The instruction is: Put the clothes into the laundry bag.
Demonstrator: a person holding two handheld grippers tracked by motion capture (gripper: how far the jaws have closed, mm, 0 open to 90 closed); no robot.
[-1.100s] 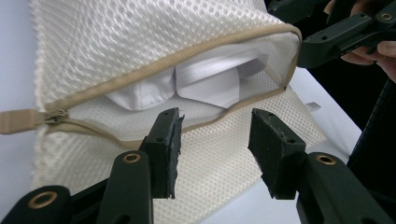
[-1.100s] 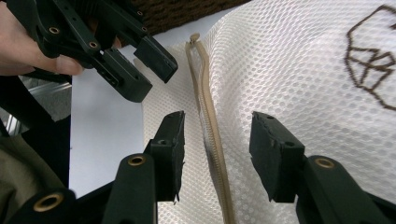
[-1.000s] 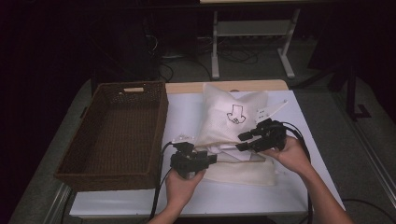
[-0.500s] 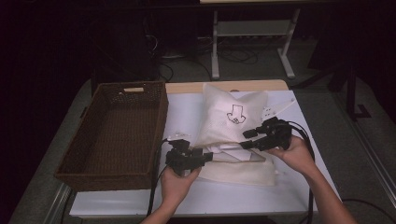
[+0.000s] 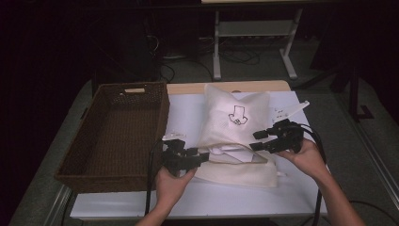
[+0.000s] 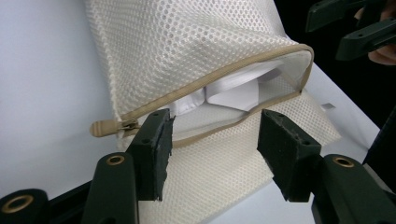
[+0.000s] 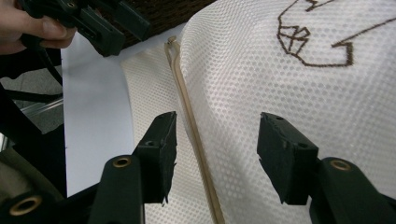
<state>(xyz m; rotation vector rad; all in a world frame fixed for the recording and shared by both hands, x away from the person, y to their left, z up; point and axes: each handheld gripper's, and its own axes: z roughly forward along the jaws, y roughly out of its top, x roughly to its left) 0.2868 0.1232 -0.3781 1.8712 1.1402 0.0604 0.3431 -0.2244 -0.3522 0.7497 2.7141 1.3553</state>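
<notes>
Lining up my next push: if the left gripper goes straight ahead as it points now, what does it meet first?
Most likely the mesh bag: the left gripper, jaws open, faces its unzipped mouth, lower tan zipper edge nearest, white contents behind. Depth is uncertain.

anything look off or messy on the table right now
Nothing is spilled or damaged. The one loose end is the mesh laundry bag: its zipper is open and the mouth gapes, with white folded items showing inside. Both the left gripper and right gripper are open beside it.
</notes>
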